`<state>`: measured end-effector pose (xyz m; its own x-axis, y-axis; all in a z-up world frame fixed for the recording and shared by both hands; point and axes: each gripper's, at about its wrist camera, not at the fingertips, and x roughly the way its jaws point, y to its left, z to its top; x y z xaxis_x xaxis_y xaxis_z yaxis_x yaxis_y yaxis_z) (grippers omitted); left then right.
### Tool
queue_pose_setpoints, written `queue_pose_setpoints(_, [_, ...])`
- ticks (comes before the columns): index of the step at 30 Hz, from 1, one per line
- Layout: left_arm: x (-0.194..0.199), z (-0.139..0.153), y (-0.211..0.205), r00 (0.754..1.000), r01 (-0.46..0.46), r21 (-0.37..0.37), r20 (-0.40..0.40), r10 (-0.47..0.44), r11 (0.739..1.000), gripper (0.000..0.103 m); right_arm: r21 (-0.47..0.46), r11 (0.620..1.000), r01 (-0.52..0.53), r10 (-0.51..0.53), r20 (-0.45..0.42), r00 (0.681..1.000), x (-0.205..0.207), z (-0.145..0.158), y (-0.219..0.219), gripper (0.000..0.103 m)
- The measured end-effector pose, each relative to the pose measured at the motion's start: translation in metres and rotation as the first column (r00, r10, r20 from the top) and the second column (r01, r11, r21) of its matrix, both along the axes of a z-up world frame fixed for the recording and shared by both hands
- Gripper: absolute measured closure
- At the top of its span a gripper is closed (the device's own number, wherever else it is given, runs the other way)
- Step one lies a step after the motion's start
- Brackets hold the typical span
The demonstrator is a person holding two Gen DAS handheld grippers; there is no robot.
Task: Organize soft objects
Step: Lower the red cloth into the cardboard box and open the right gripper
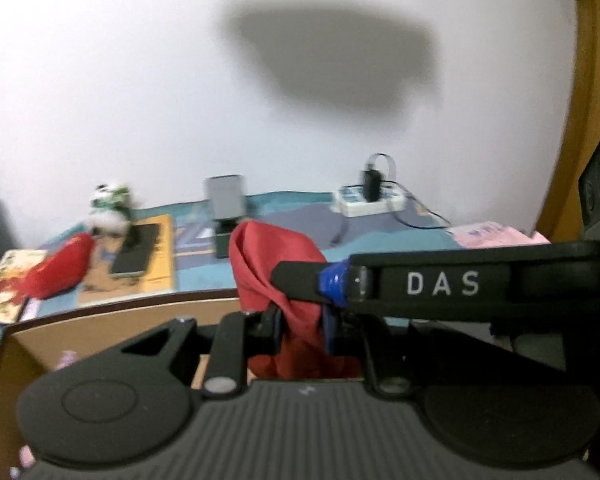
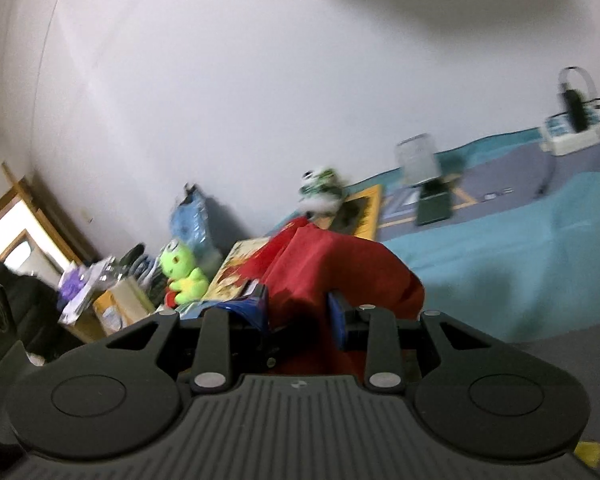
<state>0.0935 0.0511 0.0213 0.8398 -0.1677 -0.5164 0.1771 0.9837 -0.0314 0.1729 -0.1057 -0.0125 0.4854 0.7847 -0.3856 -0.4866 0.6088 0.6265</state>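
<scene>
White wall (image 1: pixel 140 80) behind teal bedspread (image 2: pixel 500 260), I read red cloth (image 1: pixel 284 264) raised above it, left gripper (image 1: pixel 300 324) clamped narrow on its lower folds, right gripper (image 2: pixel 300 316) pinching the same cloth, 2 grips total.

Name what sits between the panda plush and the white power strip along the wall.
In the left wrist view, a grey box stands between the panda plush and the white power strip; the right wrist view shows the same.
</scene>
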Motion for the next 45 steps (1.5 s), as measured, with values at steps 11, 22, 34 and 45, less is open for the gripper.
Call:
queue_pose_setpoints(11, [0.005,-0.054,0.108,0.974,-0.147,0.057,-0.165,0.154,0.988,0.088,-0.092,0.987,-0.131,0.12,-0.122,0.985,-0.004,-0.045,0.123,0.088])
queue_pose_setpoints(22, [0.01,-0.099,0.166,0.928,-0.18,0.139,-0.303,0.214,0.974,0.044,-0.168,0.974,-0.154,0.111,-0.243,0.964,-0.016,-0.071,0.169,0.088])
queue_pose_setpoints(34, [-0.012,-0.09,0.182,0.92,-0.166,0.11,-0.339,0.194,0.98,0.037,-0.185,0.974,-0.132,0.082,-0.258,0.963,-0.031,-0.059,0.152,0.087])
queue_pose_setpoints(45, [-0.034,-0.061,0.172,0.901,-0.283,0.165,-0.293,0.321,0.945,0.037,-0.128,0.983,-0.13,0.104,-0.191,0.976,-0.052,-0.03,0.121,0.087])
